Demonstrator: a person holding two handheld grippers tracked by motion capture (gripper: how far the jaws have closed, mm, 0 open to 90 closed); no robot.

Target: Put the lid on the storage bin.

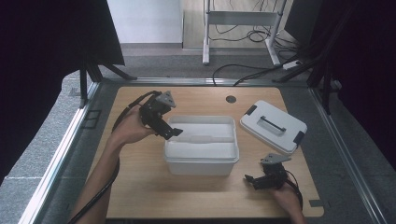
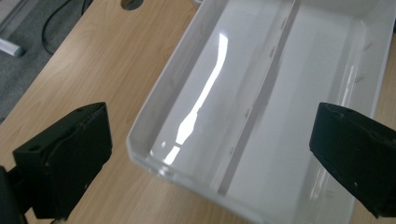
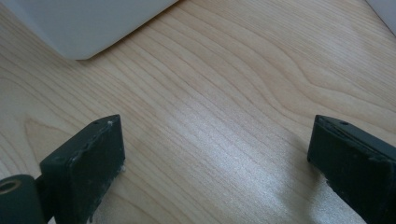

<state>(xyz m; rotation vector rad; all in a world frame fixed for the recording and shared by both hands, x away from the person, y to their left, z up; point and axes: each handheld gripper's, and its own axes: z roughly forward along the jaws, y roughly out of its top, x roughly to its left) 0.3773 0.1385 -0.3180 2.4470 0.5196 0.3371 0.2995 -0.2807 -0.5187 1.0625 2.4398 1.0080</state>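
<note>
Your left gripper (image 1: 173, 133) has its fingers spread wide with nothing between them; in the left gripper view the two black pads (image 2: 70, 154) stand far apart at the lower corners of the frame, and the open white bin (image 2: 261, 93) lies beyond the gap. In the high view that gripper sits left of centre, its tips at the bin's upper left corner, just over the rim (image 1: 201, 161). I cannot tell whether they touch the plastic.

Your right gripper (image 1: 252, 180) is also released. In the right gripper view its pads (image 3: 88, 163) stand wide at the bottom corners with bare wooden table (image 3: 224, 107) between them, and a corner of the bin shows at the upper left of that frame. In the high view this gripper sits low at the lower right, close to the table, just right of the bin's lower right corner and apart from it.

The bin stands in the middle of the high view, with a ridge running along its length inside. Its white lid (image 1: 273, 126), with black clips and a handle, lies flat on the table at the upper right, near the bin but clear of it.
</note>
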